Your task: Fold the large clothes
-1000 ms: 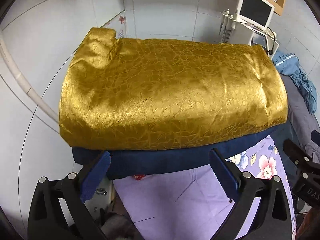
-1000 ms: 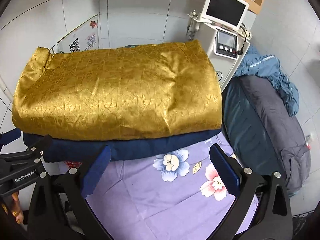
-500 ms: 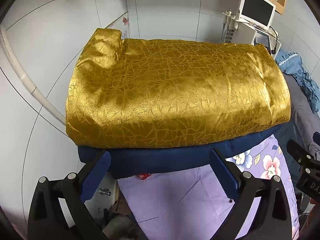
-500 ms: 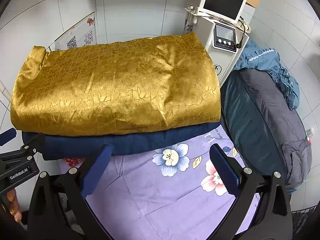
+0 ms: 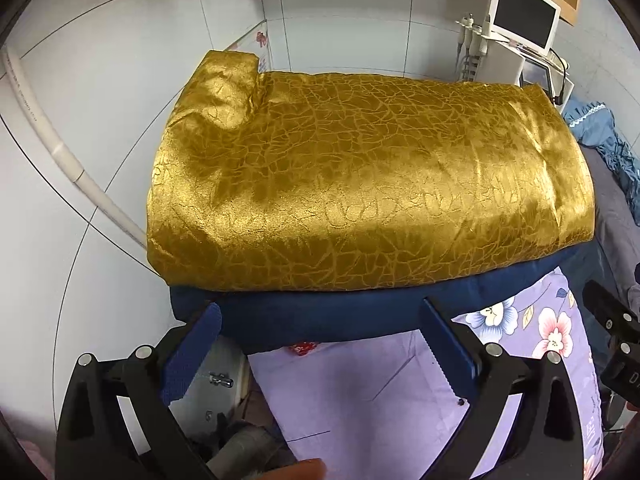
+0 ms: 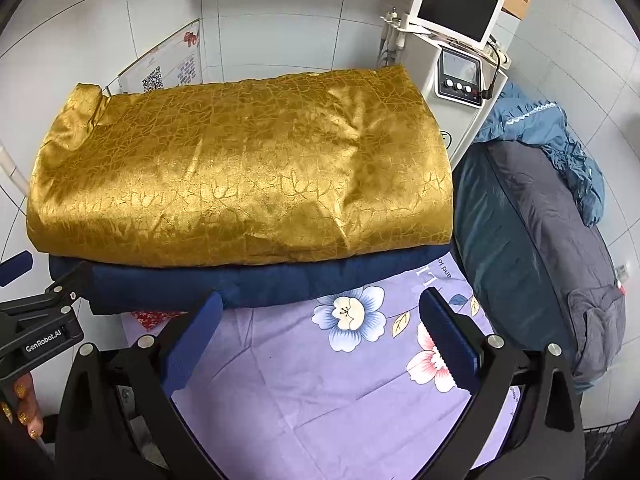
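Left wrist view, gold quilt [image 5: 368, 184] folded, near edge free, both grippers' fingers apart, empty.

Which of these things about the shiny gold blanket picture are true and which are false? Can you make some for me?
1. The gold quilt lies on top of the navy quilt. True.
2. The right gripper is squeezing the gold quilt. False: it is open and holds nothing.
3. The purple sheet has flowers on it. True.
4. The left gripper is shut. False: it is open.
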Action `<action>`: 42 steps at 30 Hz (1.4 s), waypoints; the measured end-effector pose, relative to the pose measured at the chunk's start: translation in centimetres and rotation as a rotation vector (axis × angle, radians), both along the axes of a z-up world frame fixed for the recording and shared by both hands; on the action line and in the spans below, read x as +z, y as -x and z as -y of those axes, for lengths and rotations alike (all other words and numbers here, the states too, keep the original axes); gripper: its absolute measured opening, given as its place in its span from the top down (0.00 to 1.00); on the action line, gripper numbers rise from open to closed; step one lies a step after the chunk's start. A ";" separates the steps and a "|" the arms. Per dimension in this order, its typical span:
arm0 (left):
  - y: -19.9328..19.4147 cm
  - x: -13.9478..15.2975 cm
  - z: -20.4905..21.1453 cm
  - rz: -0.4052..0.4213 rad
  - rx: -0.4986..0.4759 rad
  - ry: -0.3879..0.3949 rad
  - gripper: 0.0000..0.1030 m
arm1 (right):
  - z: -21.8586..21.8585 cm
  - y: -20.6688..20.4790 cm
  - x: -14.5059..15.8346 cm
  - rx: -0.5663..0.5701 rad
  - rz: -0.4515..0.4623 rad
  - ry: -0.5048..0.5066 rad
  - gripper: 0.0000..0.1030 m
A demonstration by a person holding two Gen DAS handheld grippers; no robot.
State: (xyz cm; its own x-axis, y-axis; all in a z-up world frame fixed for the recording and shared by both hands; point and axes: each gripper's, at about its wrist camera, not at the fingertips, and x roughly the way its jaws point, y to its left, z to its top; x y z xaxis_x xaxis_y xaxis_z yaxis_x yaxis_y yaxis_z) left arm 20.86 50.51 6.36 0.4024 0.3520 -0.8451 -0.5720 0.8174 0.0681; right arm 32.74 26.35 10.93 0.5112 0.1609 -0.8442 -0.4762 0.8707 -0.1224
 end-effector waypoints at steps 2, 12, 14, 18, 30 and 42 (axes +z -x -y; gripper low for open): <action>0.1 -0.1 0.0 -0.001 0.001 0.005 0.06 | 0.0 0.1 0.0 0.001 0.001 0.002 0.05; 0.2 -0.2 -0.2 -0.007 0.003 0.012 0.06 | -0.1 0.1 0.0 0.001 0.001 0.000 0.05; 0.3 -0.2 -0.2 -0.008 0.003 0.012 0.06 | -0.2 0.1 0.0 0.004 -0.002 0.000 0.05; 0.4 -0.2 -0.2 -0.008 0.004 0.012 0.06 | -0.3 0.4 -0.1 0.012 -0.002 0.003 0.05; 0.2 -0.1 -0.2 -0.012 0.001 0.005 0.06 | -0.3 0.6 -0.2 0.021 -0.002 0.007 0.05; 0.1 -0.1 0.1 -0.022 -0.010 -0.004 0.06 | -0.3 0.5 -0.3 0.020 -0.003 0.006 0.05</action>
State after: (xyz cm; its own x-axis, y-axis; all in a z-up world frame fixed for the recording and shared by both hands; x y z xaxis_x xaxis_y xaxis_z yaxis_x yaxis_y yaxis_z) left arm 20.74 50.45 6.21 0.3877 0.3516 -0.8521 -0.5620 0.8229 0.0838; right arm 32.22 26.66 10.68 0.5052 0.1663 -0.8469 -0.4942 0.8602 -0.1259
